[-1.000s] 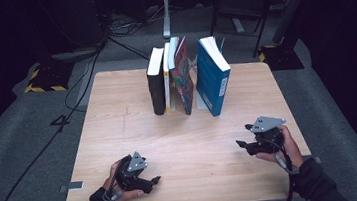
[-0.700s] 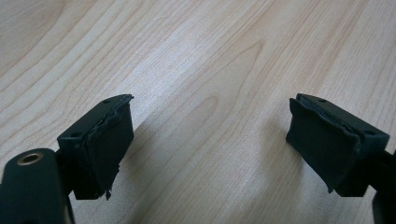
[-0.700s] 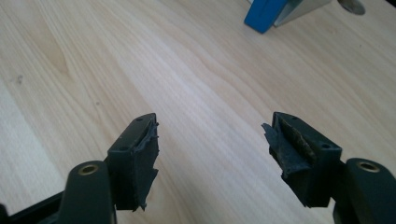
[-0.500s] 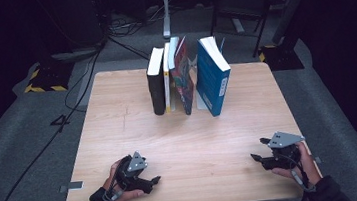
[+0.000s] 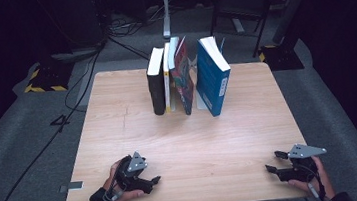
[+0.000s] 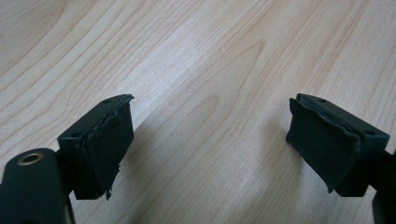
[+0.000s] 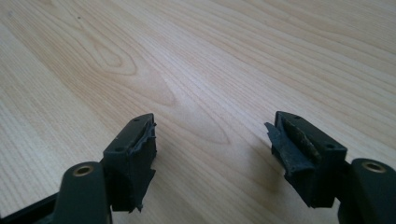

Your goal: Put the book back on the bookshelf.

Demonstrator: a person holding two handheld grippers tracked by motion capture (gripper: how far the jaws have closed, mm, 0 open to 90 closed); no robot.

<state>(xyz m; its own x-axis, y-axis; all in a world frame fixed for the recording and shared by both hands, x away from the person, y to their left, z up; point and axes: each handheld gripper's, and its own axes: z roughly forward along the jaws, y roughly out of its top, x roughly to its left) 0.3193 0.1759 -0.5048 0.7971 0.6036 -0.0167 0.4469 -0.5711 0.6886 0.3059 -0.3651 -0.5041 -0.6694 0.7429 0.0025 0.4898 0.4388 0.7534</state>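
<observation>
Down and toward the near right corner of the worktop (image 5: 117,112) the right gripper (image 5: 278,162) has travelled in the last second, while the left gripper (image 5: 150,181) has kept its place near the front left edge. Left to right: the left gripper lies low over bare wood, jaws released and wide, nothing between them; the right gripper likewise stands released and empty, hovering just above the boards at the front right.

Well apart from both, at the far middle of the worktop, stands the row of books (image 5: 184,77): a black book (image 5: 156,85) upright at the left, a thin yellow-edged volume touching it, a red-patterned book (image 5: 183,80) leaning, and a blue book (image 5: 211,77) tilted at the right, with a gap before it.

By the look of it the hands are at rest, nothing in hand. To take a book cleanly, the gripper should come in level on a spine with open jaws, the other one steadying the neighbours so the leaning ones do not topple.
</observation>
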